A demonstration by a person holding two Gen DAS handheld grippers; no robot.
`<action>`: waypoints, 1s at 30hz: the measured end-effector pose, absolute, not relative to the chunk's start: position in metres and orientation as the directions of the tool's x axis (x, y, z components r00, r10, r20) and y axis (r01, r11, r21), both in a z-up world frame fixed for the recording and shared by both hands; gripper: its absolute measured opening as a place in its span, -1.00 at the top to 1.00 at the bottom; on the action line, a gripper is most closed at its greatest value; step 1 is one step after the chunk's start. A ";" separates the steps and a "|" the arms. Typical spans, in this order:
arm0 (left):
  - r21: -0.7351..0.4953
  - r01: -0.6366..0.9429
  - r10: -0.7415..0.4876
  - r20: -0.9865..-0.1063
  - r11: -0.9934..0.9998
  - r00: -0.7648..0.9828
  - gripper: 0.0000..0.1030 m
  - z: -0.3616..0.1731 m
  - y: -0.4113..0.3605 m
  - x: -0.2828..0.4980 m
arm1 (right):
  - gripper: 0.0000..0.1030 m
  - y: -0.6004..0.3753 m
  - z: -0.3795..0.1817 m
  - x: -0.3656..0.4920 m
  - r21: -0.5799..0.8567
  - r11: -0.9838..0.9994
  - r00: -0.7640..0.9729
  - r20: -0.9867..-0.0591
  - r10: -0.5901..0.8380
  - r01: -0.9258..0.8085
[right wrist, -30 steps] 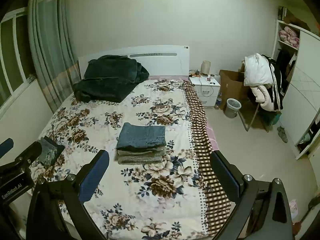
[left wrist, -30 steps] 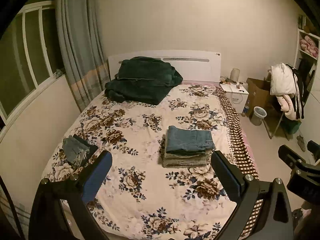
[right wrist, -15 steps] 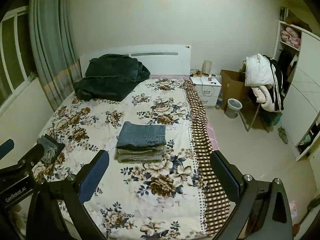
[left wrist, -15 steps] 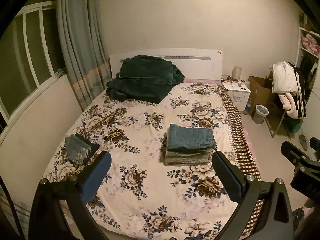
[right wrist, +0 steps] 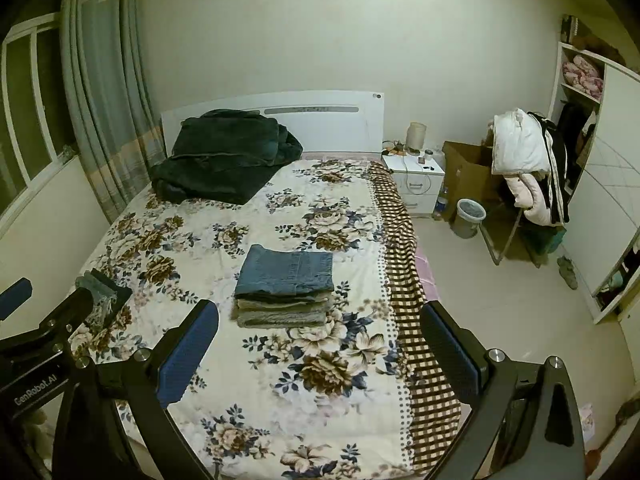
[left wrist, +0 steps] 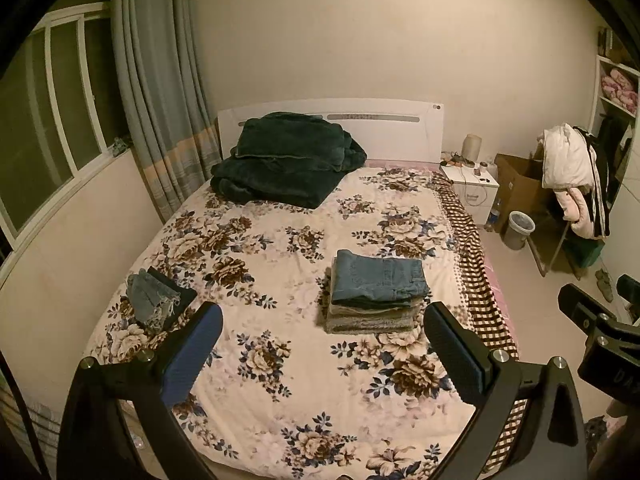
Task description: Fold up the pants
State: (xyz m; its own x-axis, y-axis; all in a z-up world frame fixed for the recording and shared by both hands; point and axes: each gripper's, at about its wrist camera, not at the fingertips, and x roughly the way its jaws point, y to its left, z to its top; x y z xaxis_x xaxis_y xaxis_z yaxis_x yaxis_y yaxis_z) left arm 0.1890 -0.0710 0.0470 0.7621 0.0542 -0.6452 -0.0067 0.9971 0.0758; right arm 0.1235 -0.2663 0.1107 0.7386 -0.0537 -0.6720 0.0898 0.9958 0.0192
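Note:
A stack of folded pants, blue jeans on top (left wrist: 378,280), lies on the flowered bed (left wrist: 280,360); it also shows in the right wrist view (right wrist: 286,276). A smaller pile of frayed denim and dark cloth (left wrist: 156,298) lies near the bed's left edge, also in the right wrist view (right wrist: 102,292). My left gripper (left wrist: 320,356) is open and empty, held above the foot of the bed. My right gripper (right wrist: 318,354) is open and empty, to the right of the left one.
A dark green blanket (left wrist: 286,160) lies by the white headboard. A nightstand (left wrist: 472,184), cardboard box (left wrist: 520,184), bin (left wrist: 519,229) and chair with clothes (left wrist: 576,184) stand right of the bed. Window and curtain (left wrist: 160,92) are at left.
Both grippers have drawn back and risen slightly, so the bed looks a little farther off. Both stay open. The clothes have not moved.

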 end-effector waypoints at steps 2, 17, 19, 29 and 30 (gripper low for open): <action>0.074 -0.006 0.052 -0.646 0.997 0.762 -1.00 0.047 -0.072 0.189 | -0.99 -0.266 0.110 0.123 0.019 0.996 0.738 -0.673 -0.054 0.090; 0.069 -0.006 0.049 -0.648 0.998 0.760 -1.00 0.052 -0.077 0.194 | -0.99 -0.265 0.105 0.124 0.018 0.996 0.735 -0.676 -0.051 0.086; 0.068 -0.005 0.048 -0.651 0.998 0.757 -1.00 0.052 -0.078 0.195 | -0.99 -0.265 0.103 0.124 0.015 0.996 0.732 -0.679 -0.051 0.084; 0.064 -0.006 0.047 -0.655 0.998 0.754 -1.00 0.052 -0.082 0.196 | -0.99 -0.265 0.097 0.122 0.020 0.996 0.728 -0.684 -0.047 0.083; 0.065 -0.010 0.050 -0.655 0.998 0.754 -1.00 0.051 -0.081 0.195 | -0.99 -0.265 0.097 0.122 0.020 0.996 0.728 -0.684 -0.047 0.083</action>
